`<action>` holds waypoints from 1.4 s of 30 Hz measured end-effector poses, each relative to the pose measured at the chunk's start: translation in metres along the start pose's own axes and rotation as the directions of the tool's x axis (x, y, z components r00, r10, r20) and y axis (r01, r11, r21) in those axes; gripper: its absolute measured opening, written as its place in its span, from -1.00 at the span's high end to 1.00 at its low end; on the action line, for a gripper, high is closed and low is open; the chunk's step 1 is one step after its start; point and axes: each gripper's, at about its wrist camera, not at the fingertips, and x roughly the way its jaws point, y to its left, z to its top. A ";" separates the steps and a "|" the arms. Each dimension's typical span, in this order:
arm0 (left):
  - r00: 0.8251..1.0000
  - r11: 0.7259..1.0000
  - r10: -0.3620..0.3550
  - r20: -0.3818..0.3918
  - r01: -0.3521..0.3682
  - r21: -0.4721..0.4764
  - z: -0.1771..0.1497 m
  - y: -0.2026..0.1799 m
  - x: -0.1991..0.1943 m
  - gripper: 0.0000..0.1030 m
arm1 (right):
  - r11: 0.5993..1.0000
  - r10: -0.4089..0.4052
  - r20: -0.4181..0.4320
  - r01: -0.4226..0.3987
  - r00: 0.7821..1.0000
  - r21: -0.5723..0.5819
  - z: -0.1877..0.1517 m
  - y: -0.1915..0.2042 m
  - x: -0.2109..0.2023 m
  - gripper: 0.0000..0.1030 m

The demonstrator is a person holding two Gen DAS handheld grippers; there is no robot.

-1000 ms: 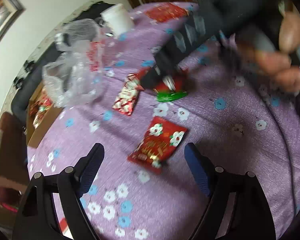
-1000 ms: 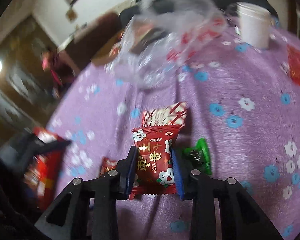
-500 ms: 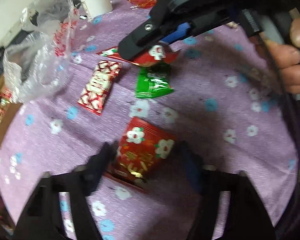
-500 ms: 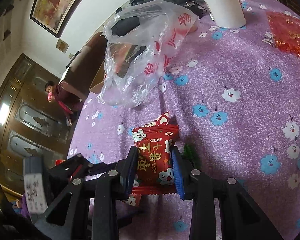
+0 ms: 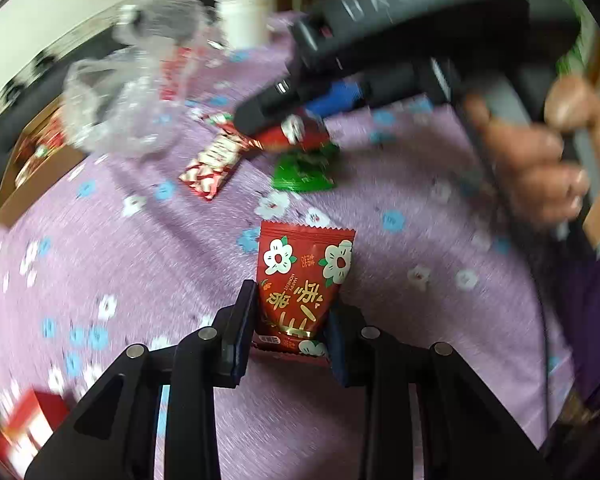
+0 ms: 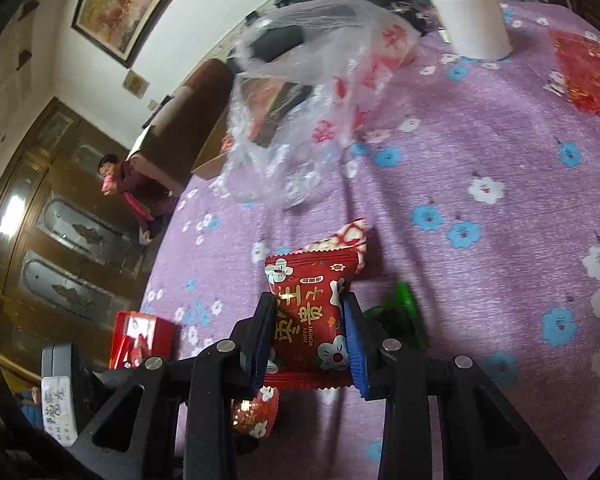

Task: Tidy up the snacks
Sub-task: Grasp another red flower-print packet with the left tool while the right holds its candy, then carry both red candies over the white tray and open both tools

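My left gripper (image 5: 290, 318) is shut on a red flowered snack packet (image 5: 304, 272), held just above the purple flowered tablecloth (image 5: 140, 272). My right gripper (image 6: 309, 322) is shut on a second red snack packet (image 6: 312, 312) and holds it above the table. In the left wrist view the right gripper (image 5: 296, 128) hangs over a green packet (image 5: 302, 170) and a red-and-white packet (image 5: 212, 164). Those two also show in the right wrist view: the green packet (image 6: 404, 312) and the red-and-white packet (image 6: 350, 236). The left gripper's packet (image 6: 256, 412) shows below the right gripper.
A crumpled clear plastic bag (image 6: 308, 92) with red print lies at the back, beside a white cup (image 6: 468, 12). A flat red packet (image 6: 588, 72) lies far right. A red box (image 6: 140, 336) sits at the left edge. A cardboard box (image 5: 32, 168) stands beside the table.
My left gripper has closed on the red flowered packet, which lay between its open fingers before, and raised it. The right gripper still holds its packet and has drifted slightly.
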 end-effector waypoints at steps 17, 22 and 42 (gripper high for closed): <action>0.838 0.781 0.538 0.093 -0.453 -0.430 -0.094 0.052 -0.144 0.43 | 0.973 0.128 -0.087 -0.142 0.988 -0.180 -0.038 0.083 0.032 0.36; 0.771 0.684 0.634 0.065 -0.519 -0.513 -0.128 0.086 -0.169 0.42 | 0.953 0.188 -0.146 -0.217 0.971 -0.212 -0.058 0.133 0.048 0.36; 0.651 0.492 0.755 -0.075 -0.640 -0.590 -0.192 0.131 -0.184 0.42 | 0.890 0.171 -0.290 -0.274 0.942 -0.364 -0.128 0.257 0.134 0.33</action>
